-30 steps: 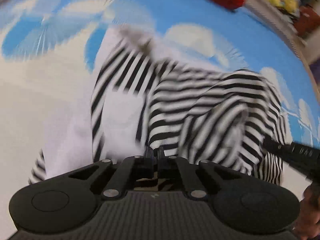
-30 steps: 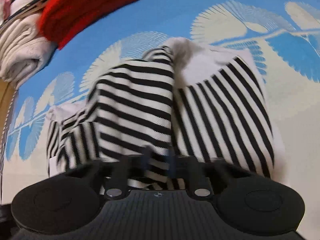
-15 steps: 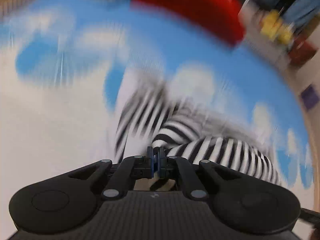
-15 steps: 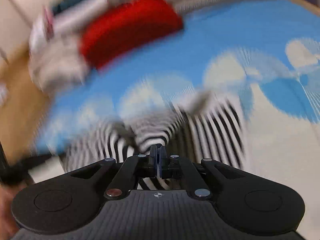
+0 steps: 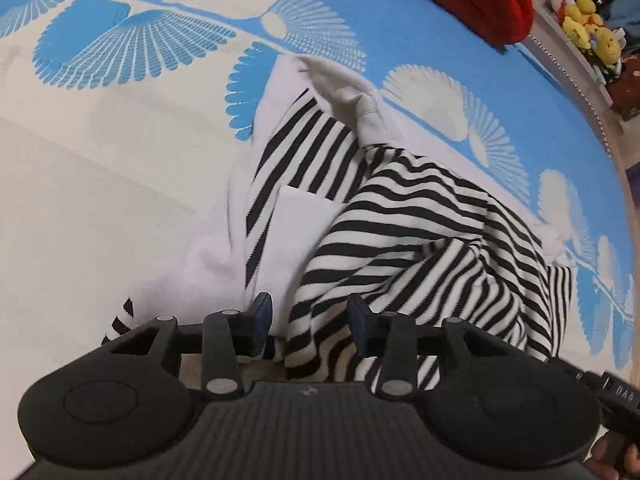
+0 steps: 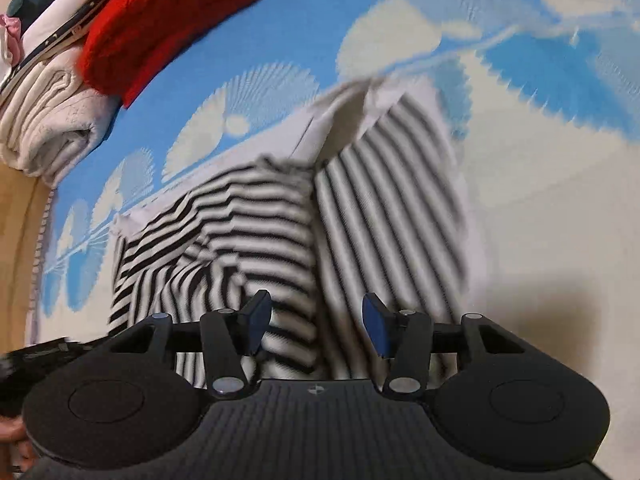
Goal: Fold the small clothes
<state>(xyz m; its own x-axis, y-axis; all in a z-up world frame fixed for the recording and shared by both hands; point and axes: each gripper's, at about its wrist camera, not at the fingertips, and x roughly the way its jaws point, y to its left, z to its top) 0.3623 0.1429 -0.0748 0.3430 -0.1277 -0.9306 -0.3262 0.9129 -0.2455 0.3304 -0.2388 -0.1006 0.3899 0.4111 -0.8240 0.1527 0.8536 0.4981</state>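
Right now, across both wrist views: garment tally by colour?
Black-and-white striped: 1, the striped top crumpled on the blue-and-cream mat, not yet folded.
Red: 1, a red knit at the mat's far edge.
Cream/white: 1, a folded cream piece beside the red one.
Total: 3 clearly separable; more fabrics lie beyond the cream piece, too cut off to count.

blue and cream leaf-patterned cloth (image 5: 400,8) as the surface, tan floor (image 6: 16,240) beside it, yellow plush toys (image 5: 588,28) beyond
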